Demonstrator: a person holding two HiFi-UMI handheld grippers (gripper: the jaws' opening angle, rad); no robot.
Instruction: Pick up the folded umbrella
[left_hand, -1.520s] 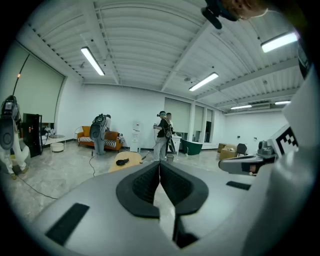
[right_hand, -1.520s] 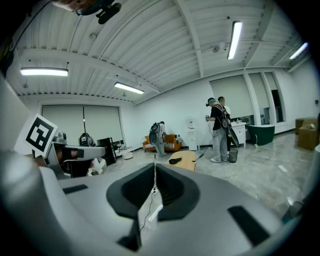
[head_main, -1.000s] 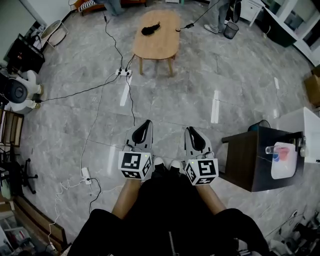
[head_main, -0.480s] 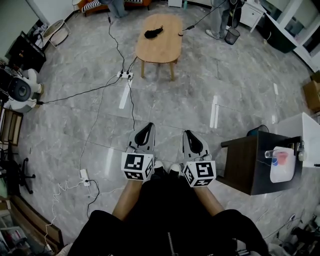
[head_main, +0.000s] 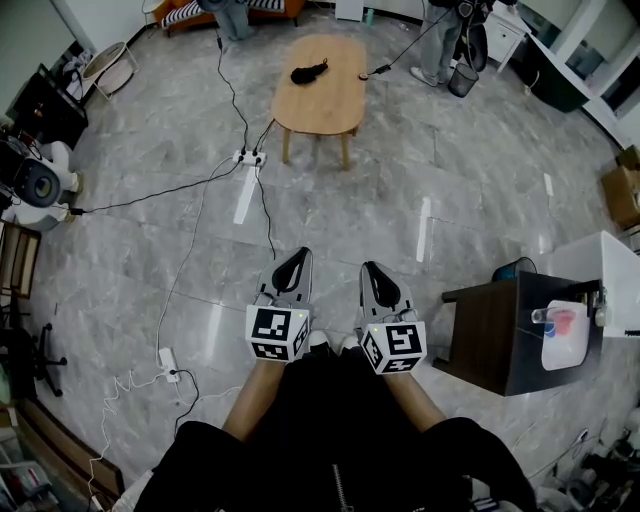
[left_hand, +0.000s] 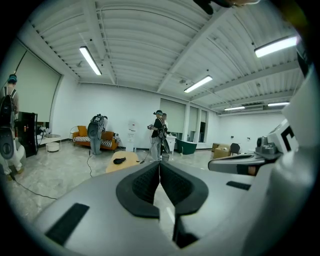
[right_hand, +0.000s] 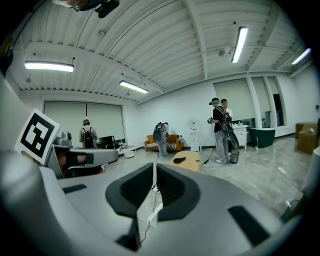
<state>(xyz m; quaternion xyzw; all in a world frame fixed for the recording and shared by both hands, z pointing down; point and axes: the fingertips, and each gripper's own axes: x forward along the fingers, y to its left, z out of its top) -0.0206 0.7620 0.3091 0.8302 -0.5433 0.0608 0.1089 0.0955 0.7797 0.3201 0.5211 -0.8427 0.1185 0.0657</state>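
Both pairs of jaws are closed tip to tip with nothing between them: the left gripper (left_hand: 159, 167) and the right gripper (right_hand: 154, 175) are held side by side in front of the person, above a glossy grey marble-tiled floor (head_main: 450, 180). The folded umbrella (head_main: 309, 72) lies well ahead of them, a black bundle on the far part of an oval wooden table (head_main: 330, 105). Black cables cross the tiles to a white power strip (head_main: 247, 156) beside a table leg. A dark cabinet (head_main: 490, 335) stands near the right gripper. Just right of it, a white tray (head_main: 563, 350) holds something red-pink, with a clear cup (head_main: 540, 316) at its edge. A dark waste basket (head_main: 461, 80) stands beyond the table; its contents cannot be made out.
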